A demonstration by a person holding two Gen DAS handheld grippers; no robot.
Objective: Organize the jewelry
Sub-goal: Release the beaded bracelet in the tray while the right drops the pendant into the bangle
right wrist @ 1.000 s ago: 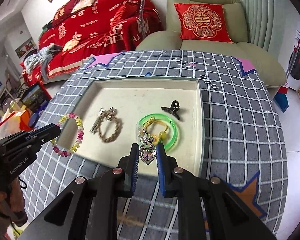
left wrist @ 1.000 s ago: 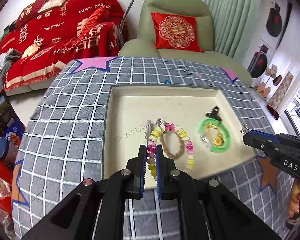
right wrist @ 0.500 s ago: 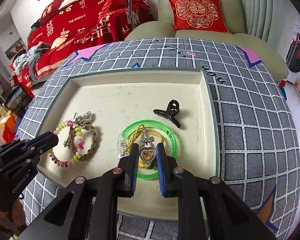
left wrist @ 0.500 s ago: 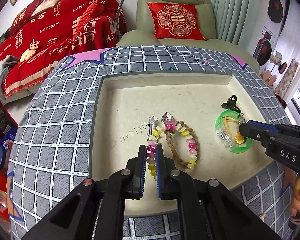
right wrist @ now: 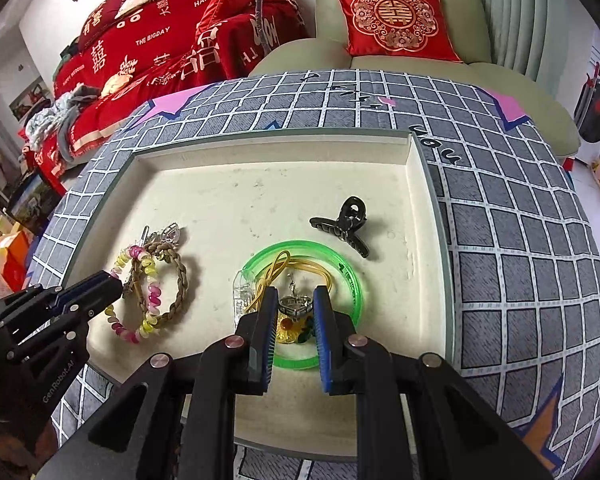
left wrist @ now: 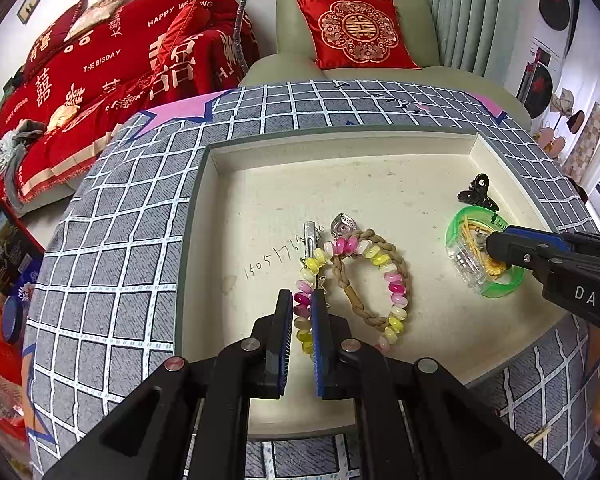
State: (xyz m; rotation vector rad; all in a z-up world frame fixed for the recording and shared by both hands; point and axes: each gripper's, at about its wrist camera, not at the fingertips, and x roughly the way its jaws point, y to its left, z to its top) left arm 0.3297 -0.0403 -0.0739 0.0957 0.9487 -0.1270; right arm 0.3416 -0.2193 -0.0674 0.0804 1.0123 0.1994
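Observation:
A cream tray (left wrist: pixel 198 216) (right wrist: pixel 416 200) lies on the checked cloth. My left gripper (left wrist: pixel 302 308) (right wrist: pixel 114 286) is shut on a pink and yellow bead bracelet (left wrist: pixel 396 288) (right wrist: pixel 152 296), which lies draped over a braided brown bracelet (left wrist: pixel 352 292) (right wrist: pixel 180 280) on the tray floor. My right gripper (right wrist: pixel 296 308) (left wrist: pixel 496 250) is low over a green bangle (right wrist: pixel 352 276) (left wrist: pixel 496 290). Its jaws are opening. A silver heart pendant (right wrist: pixel 296 305) lies tipped between them on a sunflower charm (right wrist: pixel 288 330) and a yellow cord (right wrist: pixel 300 268) inside the bangle.
A black hair claw (right wrist: pixel 346 226) (left wrist: pixel 476 194) lies beyond the bangle. A second silver pendant (left wrist: pixel 342 226) and a metal bar (left wrist: pixel 309 236) lie behind the bracelets. The grey checked cloth (left wrist: pixel 120 240) covers the table. An armchair (left wrist: pixel 356 32) and a red-draped sofa (left wrist: pixel 100 60) stand behind.
Both grippers came down into the tray with their pieces. The bead bracelet now rests on the braided one. The heart pendant, upright before, has tipped over inside the bangle.

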